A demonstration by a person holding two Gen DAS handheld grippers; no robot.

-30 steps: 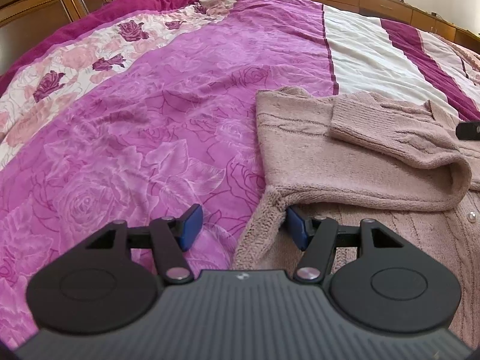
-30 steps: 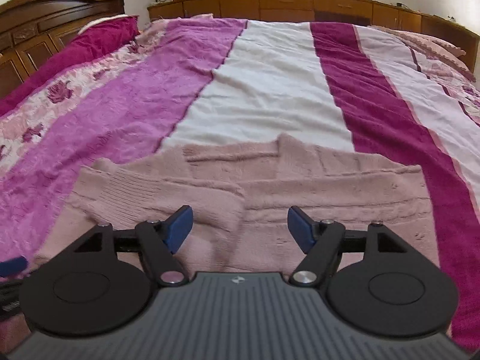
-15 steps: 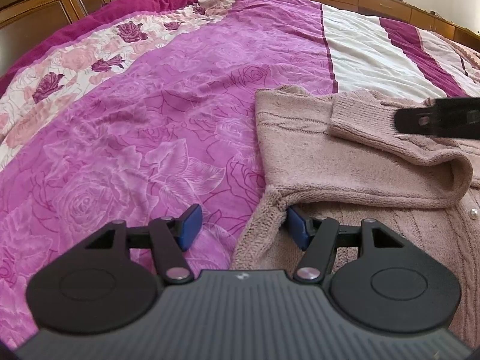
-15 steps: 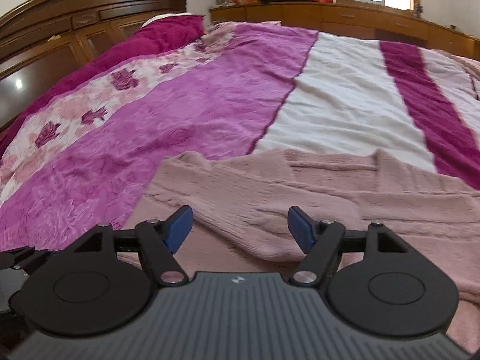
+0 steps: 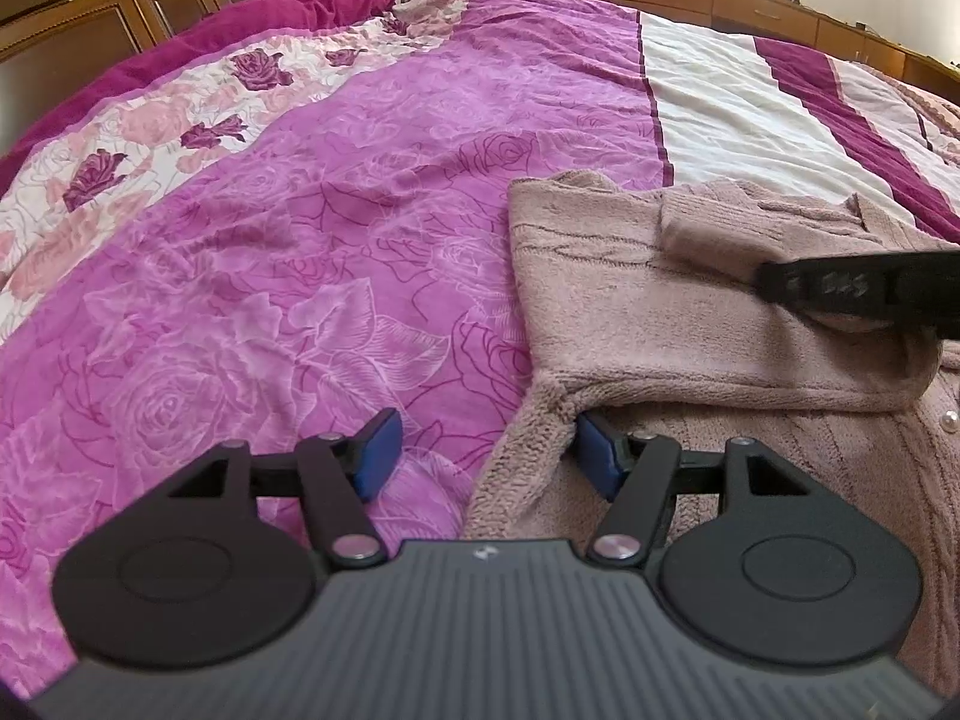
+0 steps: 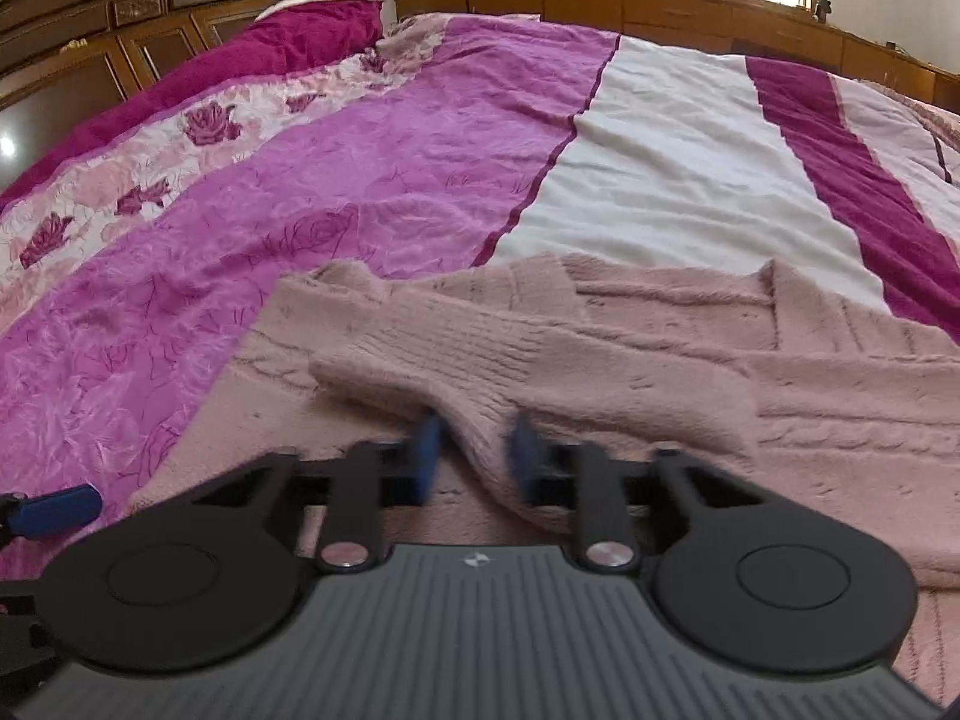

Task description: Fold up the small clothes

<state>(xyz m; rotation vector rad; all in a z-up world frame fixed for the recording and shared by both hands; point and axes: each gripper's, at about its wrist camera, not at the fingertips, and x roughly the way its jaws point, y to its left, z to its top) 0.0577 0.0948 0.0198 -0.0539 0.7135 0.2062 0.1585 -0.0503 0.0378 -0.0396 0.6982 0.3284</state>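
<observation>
A dusty pink knitted cardigan (image 5: 630, 300) lies flat on the bed, one sleeve (image 6: 456, 360) folded across its body. My left gripper (image 5: 480, 456) is open at the cardigan's left edge, near the armpit, with the knit edge between its blue pads. My right gripper (image 6: 474, 462) has its blue pads closed in on the fold of the sleeve; they look blurred. The right gripper's black finger (image 5: 852, 288) shows over the sleeve in the left wrist view. The left gripper's blue pad (image 6: 54, 510) shows at the lower left of the right wrist view.
The bed is covered by a quilt (image 5: 300, 240) with magenta rose print, a white stripe (image 6: 690, 168) and dark red stripes. A dark red pillow (image 6: 300, 36) lies at the wooden headboard (image 6: 150, 0). Wooden cabinets (image 6: 660, 6) run along the far side.
My right gripper moved left over the cardigan to the folded sleeve and its pads closed from wide open onto the sleeve. My left gripper has stayed in place, open.
</observation>
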